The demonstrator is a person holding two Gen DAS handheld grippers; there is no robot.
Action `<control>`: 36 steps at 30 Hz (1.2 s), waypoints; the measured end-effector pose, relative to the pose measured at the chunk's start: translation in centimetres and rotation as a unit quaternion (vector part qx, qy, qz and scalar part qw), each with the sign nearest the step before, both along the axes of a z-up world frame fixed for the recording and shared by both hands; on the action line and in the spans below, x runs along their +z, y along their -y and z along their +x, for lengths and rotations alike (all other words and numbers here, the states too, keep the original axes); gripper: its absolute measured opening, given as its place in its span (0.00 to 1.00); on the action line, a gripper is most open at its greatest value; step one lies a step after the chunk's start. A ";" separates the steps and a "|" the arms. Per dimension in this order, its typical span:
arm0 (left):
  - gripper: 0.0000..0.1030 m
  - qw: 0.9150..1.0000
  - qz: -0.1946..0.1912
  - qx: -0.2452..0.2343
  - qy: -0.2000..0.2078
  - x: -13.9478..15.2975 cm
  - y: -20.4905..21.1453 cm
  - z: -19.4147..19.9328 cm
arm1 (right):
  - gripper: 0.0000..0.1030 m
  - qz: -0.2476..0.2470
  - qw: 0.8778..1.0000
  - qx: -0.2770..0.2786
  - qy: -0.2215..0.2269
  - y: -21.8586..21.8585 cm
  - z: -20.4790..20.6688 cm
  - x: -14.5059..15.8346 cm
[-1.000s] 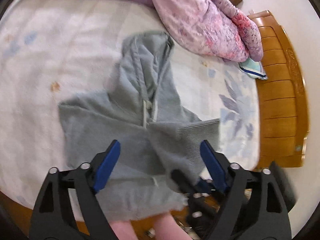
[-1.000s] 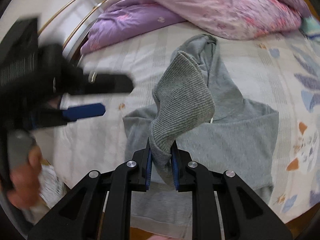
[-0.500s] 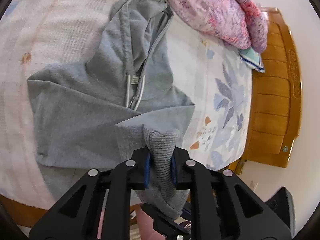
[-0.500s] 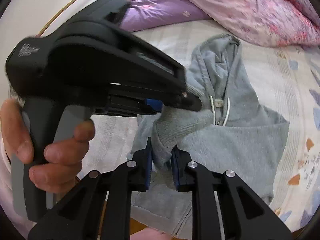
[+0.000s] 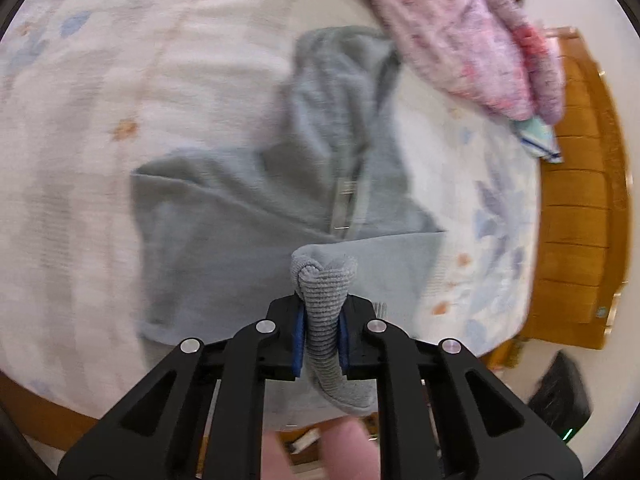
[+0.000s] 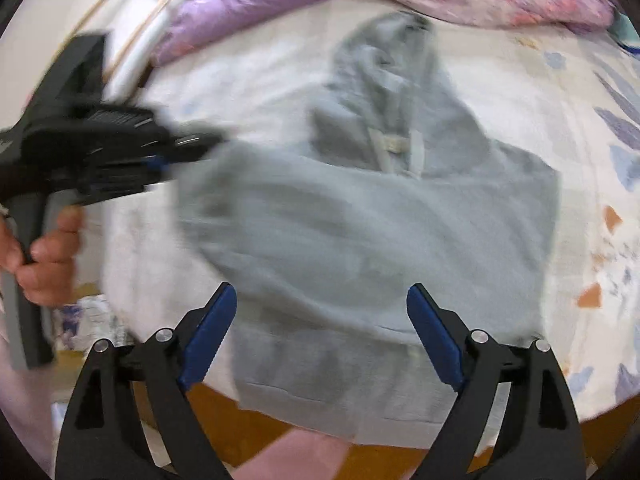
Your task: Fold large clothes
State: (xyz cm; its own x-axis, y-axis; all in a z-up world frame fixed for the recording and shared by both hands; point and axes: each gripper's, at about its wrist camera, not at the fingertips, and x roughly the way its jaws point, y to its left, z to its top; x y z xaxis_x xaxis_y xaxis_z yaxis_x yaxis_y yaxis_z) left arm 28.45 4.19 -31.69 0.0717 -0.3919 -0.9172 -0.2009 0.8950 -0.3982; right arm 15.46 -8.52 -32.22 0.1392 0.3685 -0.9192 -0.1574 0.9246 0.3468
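Note:
A grey hoodie (image 5: 248, 216) lies face up on the bed, hood pointing away, its hem hanging over the near edge; it also shows in the right wrist view (image 6: 360, 232). My left gripper (image 5: 322, 334) is shut on the ribbed sleeve cuff (image 5: 324, 280) and holds the sleeve across the hoodie's body. In the right wrist view the left gripper (image 6: 160, 164) is at the left, blurred, at the folded sleeve's end. My right gripper (image 6: 320, 332) is open and empty above the hoodie's lower front.
The bed sheet (image 5: 120, 60) is pale with flower prints. A pink quilt (image 5: 472, 32) lies heaped at the far right, a purple pillow (image 6: 248, 4) at the head. A wooden bed frame (image 5: 580, 220) runs along the right side.
The sleeve cuff passed from my right gripper to my left: the left closed on it, then the right opened and let go. The left is drawing the sleeve across the hoodie.

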 end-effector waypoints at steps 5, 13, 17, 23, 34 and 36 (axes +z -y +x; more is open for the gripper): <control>0.12 0.998 0.061 -0.002 -0.032 -4.1 -2.7 -0.9 | 0.82 -0.091 0.993 -0.059 -0.038 5.6 0.9 -4.5; 0.52 0.987 0.118 0.020 -0.106 -12.1 -5.8 -2.7 | 0.82 -0.119 0.966 -0.170 -0.154 13.7 1.0 -13.0; 0.69 0.988 0.074 0.041 -0.131 -13.3 -6.0 -4.7 | 0.82 -0.122 0.944 -0.191 -0.238 14.9 0.7 -17.6; 0.22 0.978 0.052 0.060 -0.194 -17.2 -5.6 -7.6 | 0.64 -0.018 0.890 -0.324 -0.319 17.0 -1.8 -19.1; 0.22 0.972 0.111 0.086 -0.189 -16.0 -7.9 -9.5 | 0.17 0.062 0.870 -0.402 -0.277 18.4 -2.8 -19.6; 0.35 0.970 0.127 0.082 -0.191 -15.2 -8.1 -9.4 | 0.47 0.041 0.865 -0.394 -0.308 19.0 -2.8 -19.9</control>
